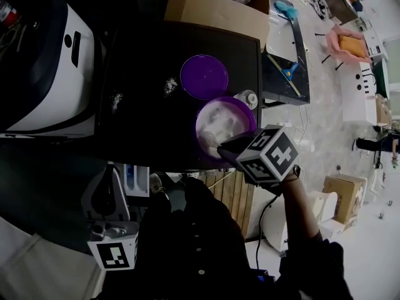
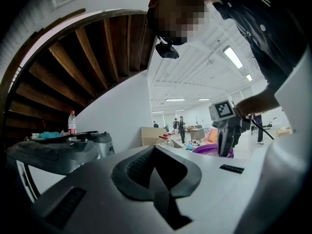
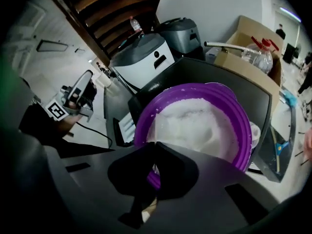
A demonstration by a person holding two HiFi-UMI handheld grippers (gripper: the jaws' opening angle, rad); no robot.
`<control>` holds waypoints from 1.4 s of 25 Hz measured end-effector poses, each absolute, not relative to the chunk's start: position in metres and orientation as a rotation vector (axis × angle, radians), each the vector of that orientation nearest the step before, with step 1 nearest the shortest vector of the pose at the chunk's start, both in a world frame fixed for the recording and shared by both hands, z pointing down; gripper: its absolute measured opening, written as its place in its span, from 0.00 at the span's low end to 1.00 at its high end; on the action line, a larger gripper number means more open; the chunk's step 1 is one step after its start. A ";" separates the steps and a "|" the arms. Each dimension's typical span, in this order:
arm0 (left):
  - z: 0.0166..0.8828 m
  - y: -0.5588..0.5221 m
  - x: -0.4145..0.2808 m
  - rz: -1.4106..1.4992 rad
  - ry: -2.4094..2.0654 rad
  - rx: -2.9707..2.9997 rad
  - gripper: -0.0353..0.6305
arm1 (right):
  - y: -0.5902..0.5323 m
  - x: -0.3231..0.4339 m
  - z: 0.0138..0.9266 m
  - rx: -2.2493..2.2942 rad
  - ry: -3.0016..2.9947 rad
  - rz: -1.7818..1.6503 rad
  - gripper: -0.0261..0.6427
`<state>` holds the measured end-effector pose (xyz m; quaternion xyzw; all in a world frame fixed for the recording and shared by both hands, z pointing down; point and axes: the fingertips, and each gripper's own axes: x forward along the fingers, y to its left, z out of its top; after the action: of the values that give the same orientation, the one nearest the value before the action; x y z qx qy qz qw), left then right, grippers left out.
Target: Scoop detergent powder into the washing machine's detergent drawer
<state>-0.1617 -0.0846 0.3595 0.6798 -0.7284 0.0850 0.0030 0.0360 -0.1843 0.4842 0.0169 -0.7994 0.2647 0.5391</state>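
A purple bowl (image 1: 245, 112) of white detergent powder (image 3: 200, 123) stands on the black washing machine top (image 1: 144, 55). My right gripper (image 1: 224, 147) reaches over the bowl's near rim. Its jaws are shut on the thin handle of a pale translucent scoop (image 3: 162, 125), which dips into the powder. The detergent drawer (image 1: 136, 180) is pulled out at the machine's front left and also shows below the bowl in the right gripper view (image 3: 125, 128). My left gripper (image 1: 107, 195) hangs low beside the drawer, shut and empty (image 2: 155, 150).
A purple lid (image 1: 204, 77) lies behind the bowl, with a small white cup (image 1: 248, 97) at its right. Spilled powder (image 1: 169, 85) dots the machine top. A white appliance (image 1: 59, 74) stands at the left and a cardboard box (image 1: 215, 11) behind.
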 end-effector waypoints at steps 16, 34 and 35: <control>0.331 -0.071 -0.169 0.256 -2.409 2.094 0.06 | -0.213 0.042 0.447 0.151 -2.150 1.380 0.09; 0.306 -0.029 -0.187 0.223 -2.571 1.972 0.06 | -0.179 0.000 0.391 0.023 -2.382 1.588 0.09; 0.306 -0.024 -0.190 0.226 -2.582 1.951 0.06 | -0.171 -0.007 0.390 -0.008 -2.372 1.589 0.09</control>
<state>-0.1902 -0.0243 0.3065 0.6006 -0.7949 0.0696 -0.0512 -0.0073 -0.1712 0.3895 -0.0027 -0.8223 0.5508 0.1430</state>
